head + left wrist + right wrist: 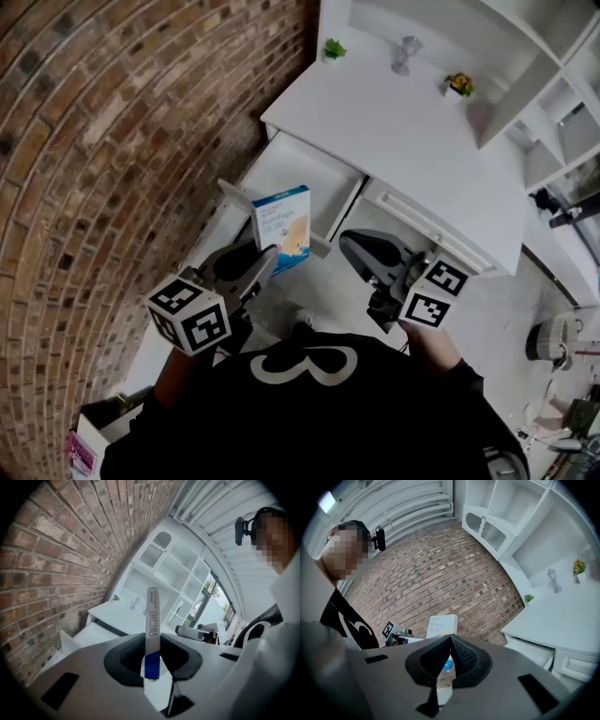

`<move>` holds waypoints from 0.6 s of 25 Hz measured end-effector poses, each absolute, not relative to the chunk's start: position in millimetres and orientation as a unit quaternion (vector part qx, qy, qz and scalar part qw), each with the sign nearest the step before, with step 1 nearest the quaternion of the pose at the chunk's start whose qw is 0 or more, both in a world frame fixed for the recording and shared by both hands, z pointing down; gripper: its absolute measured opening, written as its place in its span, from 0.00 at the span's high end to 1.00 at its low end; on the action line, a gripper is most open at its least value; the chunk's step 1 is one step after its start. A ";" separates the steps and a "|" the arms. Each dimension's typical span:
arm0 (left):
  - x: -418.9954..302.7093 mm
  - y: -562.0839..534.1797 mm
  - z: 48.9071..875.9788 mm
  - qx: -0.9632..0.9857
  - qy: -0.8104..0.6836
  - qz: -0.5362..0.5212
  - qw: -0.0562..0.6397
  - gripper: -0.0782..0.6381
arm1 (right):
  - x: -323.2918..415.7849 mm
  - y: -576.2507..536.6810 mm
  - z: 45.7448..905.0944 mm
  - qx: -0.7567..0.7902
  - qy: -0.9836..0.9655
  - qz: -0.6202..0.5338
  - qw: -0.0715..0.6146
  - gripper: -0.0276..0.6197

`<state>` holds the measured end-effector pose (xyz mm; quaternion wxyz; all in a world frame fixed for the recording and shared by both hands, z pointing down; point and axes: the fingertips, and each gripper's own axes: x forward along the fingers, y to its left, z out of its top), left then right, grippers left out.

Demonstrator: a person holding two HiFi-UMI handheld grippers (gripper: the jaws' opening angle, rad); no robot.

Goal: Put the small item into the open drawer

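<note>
One box (283,221) is clamped by the left gripper (152,660) | its long axis is held upright, narrow edge toward that gripper | right gripper (449,640) is closed, empty | drawer (302,173) is seen open.

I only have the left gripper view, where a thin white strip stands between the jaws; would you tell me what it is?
Observer: A flat blue-and-white box, edge-on to you; the head view shows its broad face, in the left gripper.
Operator: Is anything held on the other side?
Observer: No; the right gripper has its jaws together, nothing between.
Operator: Is it stowed yet?
Observer: Not yet; overhead, it's held near the open drawer, at its front.
</note>
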<state>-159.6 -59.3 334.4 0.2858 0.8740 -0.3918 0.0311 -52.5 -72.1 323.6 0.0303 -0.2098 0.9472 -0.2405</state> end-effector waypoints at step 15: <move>-119.7 -104.1 328.8 0.894 -0.365 0.087 0.244 0.76 | -12.5 -106.9 326.3 -0.259 0.936 -0.232 0.048 0.94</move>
